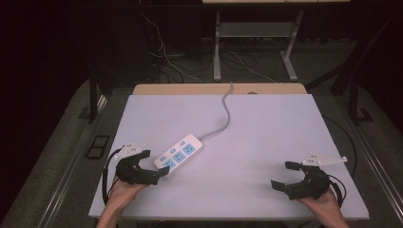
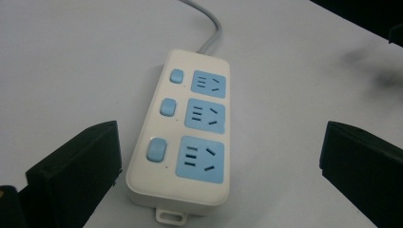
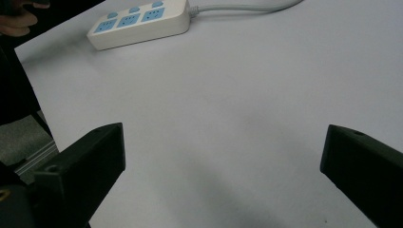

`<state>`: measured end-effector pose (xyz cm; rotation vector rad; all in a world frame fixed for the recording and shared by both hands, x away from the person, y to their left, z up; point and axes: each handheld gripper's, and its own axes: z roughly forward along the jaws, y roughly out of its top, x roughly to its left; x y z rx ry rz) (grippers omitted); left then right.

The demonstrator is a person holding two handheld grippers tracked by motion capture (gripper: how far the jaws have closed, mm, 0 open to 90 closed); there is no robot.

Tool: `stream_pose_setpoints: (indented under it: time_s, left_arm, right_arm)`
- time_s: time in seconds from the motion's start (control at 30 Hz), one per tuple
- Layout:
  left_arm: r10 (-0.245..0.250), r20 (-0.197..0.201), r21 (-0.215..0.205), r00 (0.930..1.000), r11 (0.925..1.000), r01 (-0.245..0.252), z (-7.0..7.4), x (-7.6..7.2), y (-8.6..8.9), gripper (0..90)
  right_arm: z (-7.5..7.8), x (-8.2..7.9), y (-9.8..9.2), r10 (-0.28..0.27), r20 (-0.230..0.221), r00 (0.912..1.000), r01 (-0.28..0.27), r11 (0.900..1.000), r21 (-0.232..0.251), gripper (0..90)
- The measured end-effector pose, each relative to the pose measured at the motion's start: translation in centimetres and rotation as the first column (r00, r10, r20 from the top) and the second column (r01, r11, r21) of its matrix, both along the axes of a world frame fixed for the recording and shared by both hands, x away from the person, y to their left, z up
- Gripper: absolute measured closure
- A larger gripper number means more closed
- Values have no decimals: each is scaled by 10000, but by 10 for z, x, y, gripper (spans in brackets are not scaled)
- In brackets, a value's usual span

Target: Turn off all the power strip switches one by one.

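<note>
One white power strip (image 1: 179, 154) with three blue sockets on the tabletop (image 1: 266, 137), near end between the spread left tongs (image 1: 153, 167), untouched, right tongs (image 1: 281, 175) spread, well apart.

Your one obstacle on the white rectangular tabletop (image 1: 266, 142) is the white plastic power strip with three blue sockets (image 1: 179, 153), lying at an angle left of centre, with its grey cable (image 1: 225, 114) snaking off over the far edge. The near end of the strip sits between the wide-apart jaws of your left gripper (image 1: 154, 168), nothing touching it. Ahead of your right gripper (image 1: 284, 175) the board lies bare, and you can sweep freely across the whole right half.
</note>
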<state>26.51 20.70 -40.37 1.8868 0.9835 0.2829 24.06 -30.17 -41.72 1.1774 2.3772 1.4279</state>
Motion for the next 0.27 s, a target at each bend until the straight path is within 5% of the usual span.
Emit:
stream_pose_setpoints:
  time_s: [0.27]
  left_arm:
    - [-37, 40, -95, 10000, 9999, 37, -15, -8, -4, 0]
  right_arm:
    - [0, 0, 0, 0, -27, 10000, 0, 10000, 12, 9]
